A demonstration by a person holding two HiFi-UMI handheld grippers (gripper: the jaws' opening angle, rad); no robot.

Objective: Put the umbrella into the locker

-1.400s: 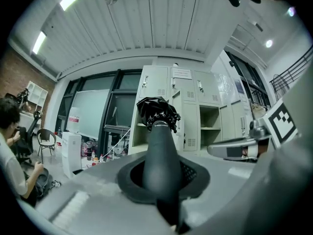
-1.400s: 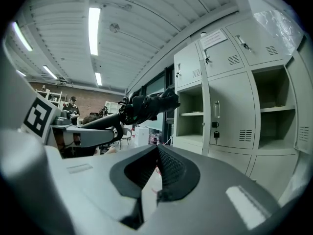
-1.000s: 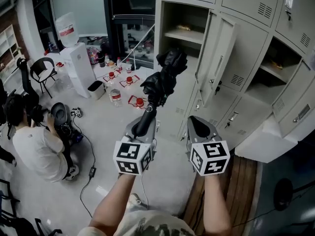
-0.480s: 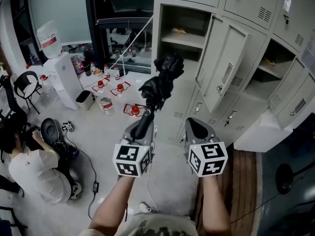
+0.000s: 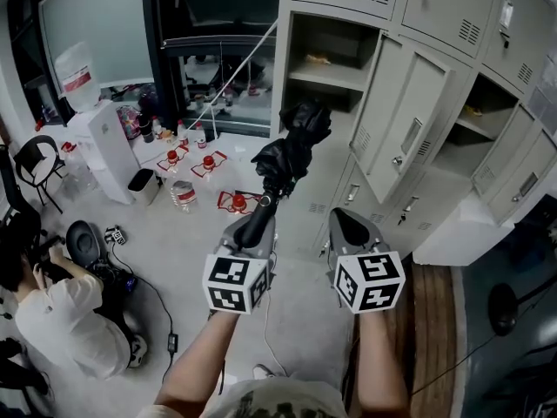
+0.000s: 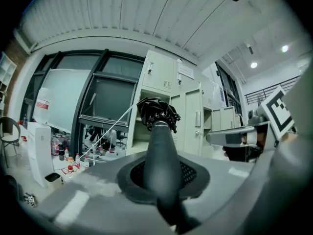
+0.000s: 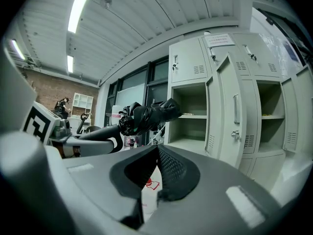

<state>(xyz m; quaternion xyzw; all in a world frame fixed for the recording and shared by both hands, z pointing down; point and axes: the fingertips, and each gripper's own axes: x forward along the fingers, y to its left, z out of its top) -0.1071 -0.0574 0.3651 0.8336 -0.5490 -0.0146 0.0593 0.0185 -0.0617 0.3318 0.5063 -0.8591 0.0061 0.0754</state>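
Observation:
A folded black umbrella (image 5: 292,149) sticks out ahead of my left gripper (image 5: 254,226), which is shut on its black handle (image 6: 160,163). Its bunched canopy (image 6: 156,112) points at the grey lockers. An open locker compartment (image 5: 326,59) with a shelf stands just beyond the canopy's tip. My right gripper (image 5: 350,225) is held beside the left one, to its right, shut with nothing in it. In the right gripper view (image 7: 157,153) the umbrella (image 7: 146,116) shows to the left and the open compartment (image 7: 188,119) straight ahead.
The open compartment's door (image 5: 407,129) swings out to the right, and more locker doors (image 5: 513,181) stand open further right. On the floor to the left are a seated person (image 5: 61,320), a water dispenser (image 5: 104,142), several bottles (image 5: 204,164) and a cable (image 5: 165,320).
Both grippers have moved level toward the lockers, the umbrella still held in the left one. The open compartment now sits closer ahead of the canopy.

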